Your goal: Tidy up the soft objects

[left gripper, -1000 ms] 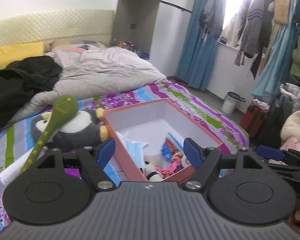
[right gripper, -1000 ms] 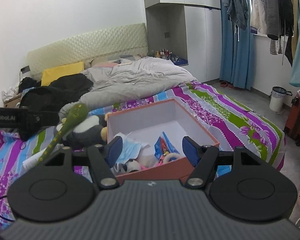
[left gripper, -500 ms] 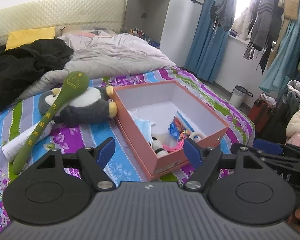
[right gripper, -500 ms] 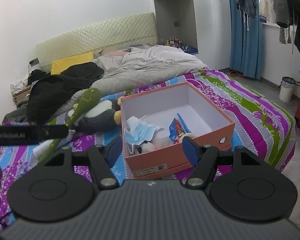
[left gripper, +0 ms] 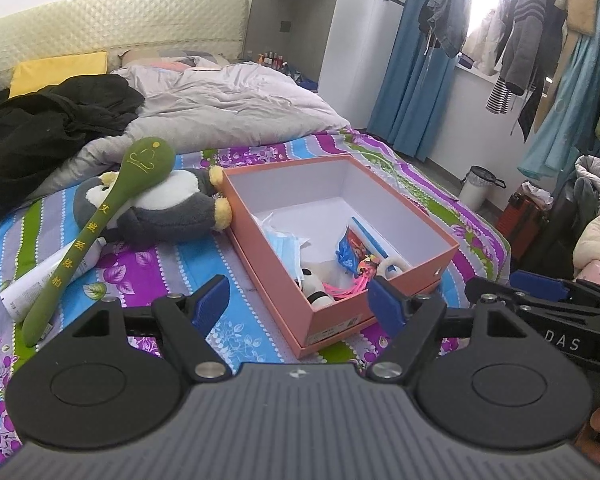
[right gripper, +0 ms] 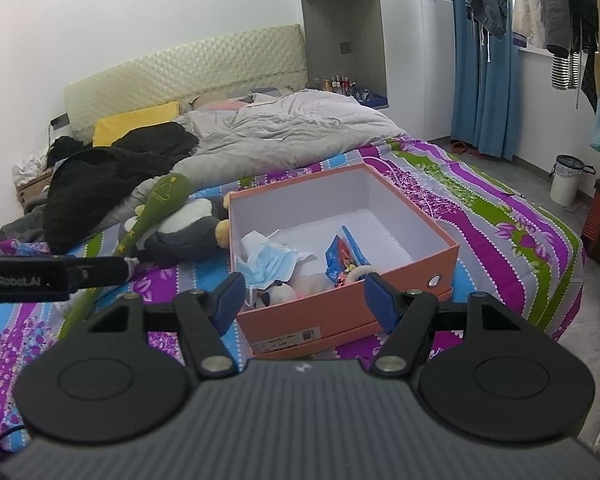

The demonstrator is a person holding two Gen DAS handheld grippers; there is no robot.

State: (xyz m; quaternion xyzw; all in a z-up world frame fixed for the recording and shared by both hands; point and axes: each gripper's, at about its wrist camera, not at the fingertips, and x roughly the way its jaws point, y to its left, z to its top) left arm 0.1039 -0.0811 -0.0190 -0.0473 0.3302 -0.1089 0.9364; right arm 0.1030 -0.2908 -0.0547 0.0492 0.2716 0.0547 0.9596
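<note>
Both tools empty, fingers spread, hovering short of the bed [left gripper: 172, 268]; nothing between the pads. Left tool [left gripper: 298, 300], right tool [right gripper: 304, 294].

Left to right:

- White tube [left gripper: 40, 276] flat on the striped cover, partly under the green stick. Probably light, smooth and rollable. Not soft, low priority.
- Green padded stick [left gripper: 100, 224] with a rounded head, lying diagonally, head propped on the penguin, tail on the cover. Looks foam-like and bendy. Pinch mid-shaft; a grip at either end will likely let it droop.
- Penguin plush [left gripper: 168, 212] on its side, touching the box's left wall. Soft, light, compressible, not fragile. Body looks wider than the open fingers, so I'd take a foot or a fold of belly fabric and squeeze deep. The stick has to come off first or it will slide.
- Orange box [left gripper: 380, 276] open, stiff card walls. Inside near corner: blue face mask [right gripper: 268, 260], small panda plush [right gripper: 276, 292], a colourful packet [right gripper: 342, 256], pink strands. The far half is free, so the penguin should fit there.

Risk: pushing the plush against the wall shoves the light box.
</note>
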